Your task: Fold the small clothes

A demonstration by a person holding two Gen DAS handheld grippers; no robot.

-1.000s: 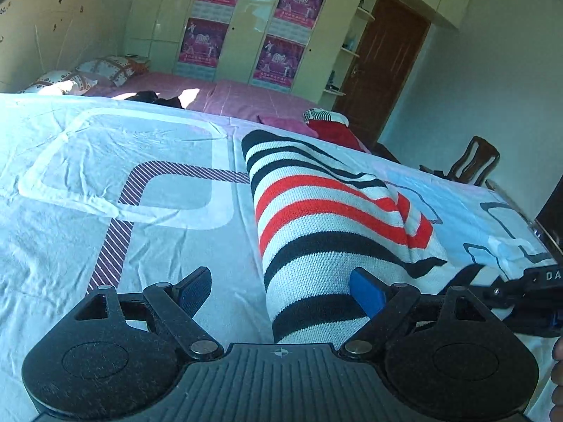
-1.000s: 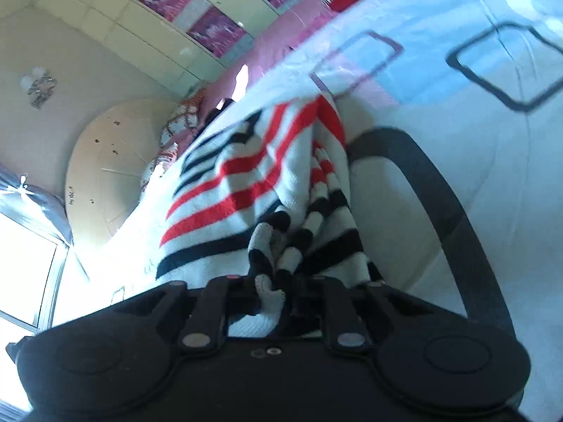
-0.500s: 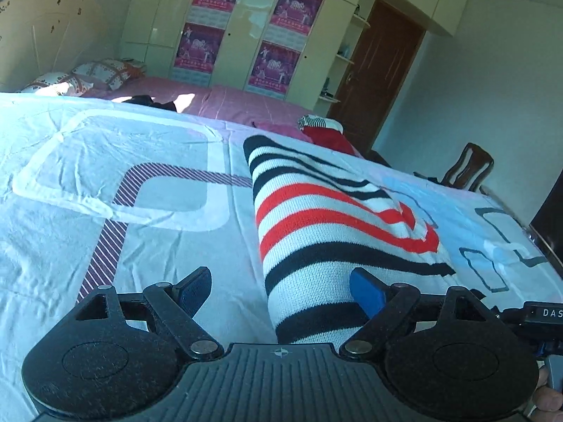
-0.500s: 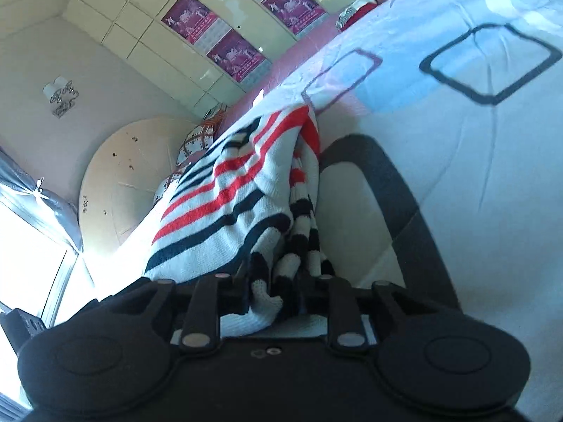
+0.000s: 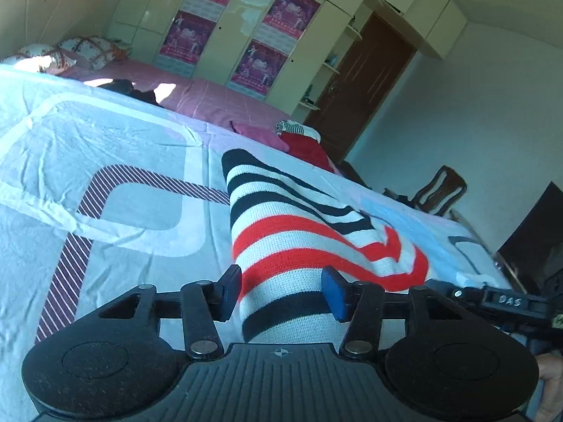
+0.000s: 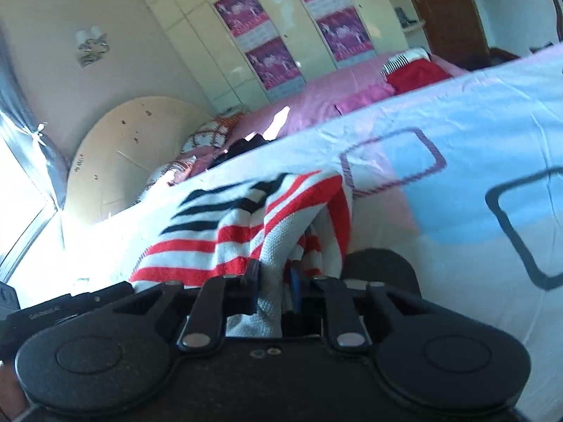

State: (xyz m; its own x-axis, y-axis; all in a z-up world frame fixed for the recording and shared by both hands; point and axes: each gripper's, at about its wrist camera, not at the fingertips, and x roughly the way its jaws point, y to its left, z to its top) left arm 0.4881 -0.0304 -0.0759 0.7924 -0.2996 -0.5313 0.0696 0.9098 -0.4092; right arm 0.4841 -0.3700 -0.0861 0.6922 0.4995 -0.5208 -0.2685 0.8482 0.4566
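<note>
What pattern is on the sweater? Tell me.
Black, white and red stripes on the sweater; clearest in the left wrist view.

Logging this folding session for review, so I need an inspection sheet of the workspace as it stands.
Surface: bedsheet, pale with grey and striped squares, wrinkled.
Job's things: striped sweater, partly folded, one edge lifted.
Clutter: red garment at far edge; dark item on pink cover.
Grippers: left gripper open, fingers either side of the sweater; right gripper shut on sweater.
Cables: nothing seen.
Surroundings: wardrobe with posters, brown door, wooden chair.
</note>
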